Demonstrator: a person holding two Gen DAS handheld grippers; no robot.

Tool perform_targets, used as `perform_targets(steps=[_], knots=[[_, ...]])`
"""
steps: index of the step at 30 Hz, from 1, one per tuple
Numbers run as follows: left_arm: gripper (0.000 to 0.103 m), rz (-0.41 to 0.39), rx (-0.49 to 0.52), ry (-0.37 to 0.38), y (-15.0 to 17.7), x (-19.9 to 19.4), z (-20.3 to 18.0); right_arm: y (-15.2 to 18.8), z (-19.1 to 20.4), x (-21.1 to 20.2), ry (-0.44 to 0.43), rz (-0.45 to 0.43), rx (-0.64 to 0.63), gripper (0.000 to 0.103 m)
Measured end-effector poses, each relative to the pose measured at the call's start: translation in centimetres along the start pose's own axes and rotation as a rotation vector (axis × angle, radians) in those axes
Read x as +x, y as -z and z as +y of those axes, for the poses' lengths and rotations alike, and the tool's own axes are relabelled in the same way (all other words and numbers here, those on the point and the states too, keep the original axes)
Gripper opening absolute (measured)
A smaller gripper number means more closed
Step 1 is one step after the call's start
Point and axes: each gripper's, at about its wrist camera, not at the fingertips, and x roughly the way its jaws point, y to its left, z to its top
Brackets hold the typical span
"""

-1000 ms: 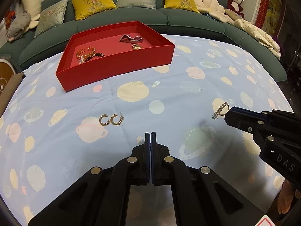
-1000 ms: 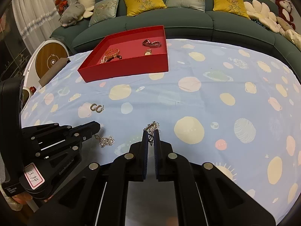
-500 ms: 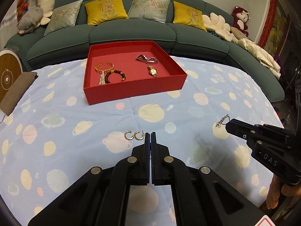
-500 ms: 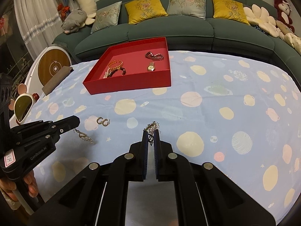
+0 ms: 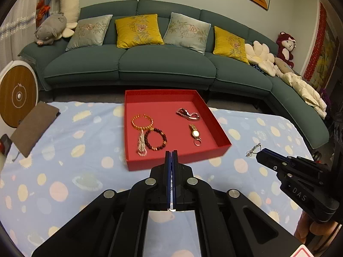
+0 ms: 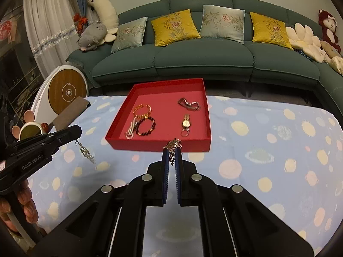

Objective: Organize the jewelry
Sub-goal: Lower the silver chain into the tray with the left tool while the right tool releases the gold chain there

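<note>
Only two bits are reading clearly: "DAS" is showing on the right gripper (image 5: pixel 258 157) body, and "GenRobot.AI" is showing along the left gripper (image 6: pixel 77 131) side.

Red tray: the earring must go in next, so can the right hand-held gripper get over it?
Probably yes. The right hand-held gripper holds the earring near the red tray's front wall; nothing stands between.
</note>
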Motion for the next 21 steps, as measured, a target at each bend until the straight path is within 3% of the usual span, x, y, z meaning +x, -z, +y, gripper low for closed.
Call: perform_targets(steps=[10, 21], knots=[[0.0, 0.03, 0.003, -0.02, -5.8, 8.8, 2.2, -6.2, -1.2, 9.0, -0.016, 0.04, 0.056, 0.005], [0.0, 0.077, -0.005, -0.012, -7.1, 17.4, 3.4, -6.9, -2.8, 18.2, -0.022, 0.097, 0.072, 0.005]])
